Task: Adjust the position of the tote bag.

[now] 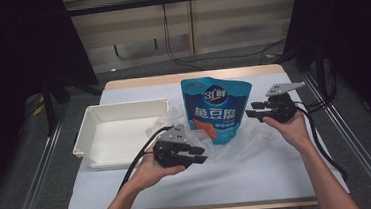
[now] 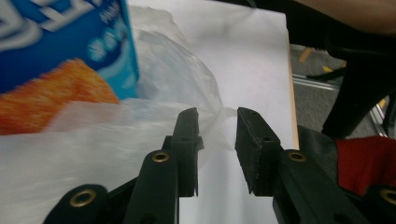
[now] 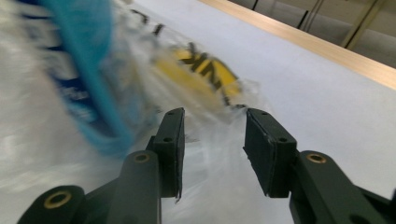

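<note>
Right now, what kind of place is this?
Probably a lab recording station: a covered table boxed in by black curtains, with metal rails alongside and cables trailing across the floor.

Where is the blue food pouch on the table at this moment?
In the high view the blue pouch stands near the table's middle, on a clear plastic bag, right of the white tray, between the left gripper and right gripper.

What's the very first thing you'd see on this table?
The bright blue pouch with an orange picture stands out, sitting mid-table inside a crinkly clear plastic bag. Left of it lies an empty white tray. The left gripper and right gripper flank the pouch, jaws open.
</note>
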{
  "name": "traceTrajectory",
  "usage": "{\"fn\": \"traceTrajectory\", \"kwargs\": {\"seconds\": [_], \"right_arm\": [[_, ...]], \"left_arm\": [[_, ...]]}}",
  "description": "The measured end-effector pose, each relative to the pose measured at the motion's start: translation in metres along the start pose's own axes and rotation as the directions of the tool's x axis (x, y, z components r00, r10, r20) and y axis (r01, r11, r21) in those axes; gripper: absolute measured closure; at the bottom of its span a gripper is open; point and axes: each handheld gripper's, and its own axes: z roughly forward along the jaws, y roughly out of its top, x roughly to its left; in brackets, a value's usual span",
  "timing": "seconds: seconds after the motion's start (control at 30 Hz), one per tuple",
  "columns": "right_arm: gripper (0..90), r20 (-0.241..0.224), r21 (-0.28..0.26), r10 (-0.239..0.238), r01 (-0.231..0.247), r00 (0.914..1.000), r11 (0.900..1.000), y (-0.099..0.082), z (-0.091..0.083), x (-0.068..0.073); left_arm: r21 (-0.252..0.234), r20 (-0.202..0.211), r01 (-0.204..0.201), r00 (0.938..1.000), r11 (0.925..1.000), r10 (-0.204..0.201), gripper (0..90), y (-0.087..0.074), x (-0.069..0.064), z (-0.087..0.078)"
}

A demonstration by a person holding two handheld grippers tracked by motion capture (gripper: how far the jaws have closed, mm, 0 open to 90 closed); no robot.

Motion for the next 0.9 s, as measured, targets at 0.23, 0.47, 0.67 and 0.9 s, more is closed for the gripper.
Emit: {"fn": "traceTrajectory", "kwargs": {"seconds": [0.23,0.47,0.67,0.9], "right_arm": [[75.9,-0.057,0.039,-0.056,0.059,0.9968,0.9975,-0.011,-0.019,0.028],[84.2,-0.122,-0.002,-0.057,0.057,0.9909,0.9984,-0.011,-0.02,0.046],[87.9,-0.153,0.012,-0.07,0.073,0.9857,0.9973,-0.011,-0.005,0.054],[85.6,-0.147,0.041,-0.067,0.074,0.9869,0.9964,-0.017,0.016,0.058]], "left_arm": [[-0.057,-0.099,0.031,0.9944,0.9979,-0.037,74.7,0.008,0.026,-0.033],[-0.035,-0.179,0.041,0.9827,0.9986,-0.046,77.8,0.021,0.048,-0.041],[0.071,-0.206,0.078,0.9766,0.9944,-0.062,74.2,0.019,0.07,-0.014],[0.203,-0.221,0.095,0.974,0.9745,-0.049,70.3,0.009,0.074,0.016]]}}
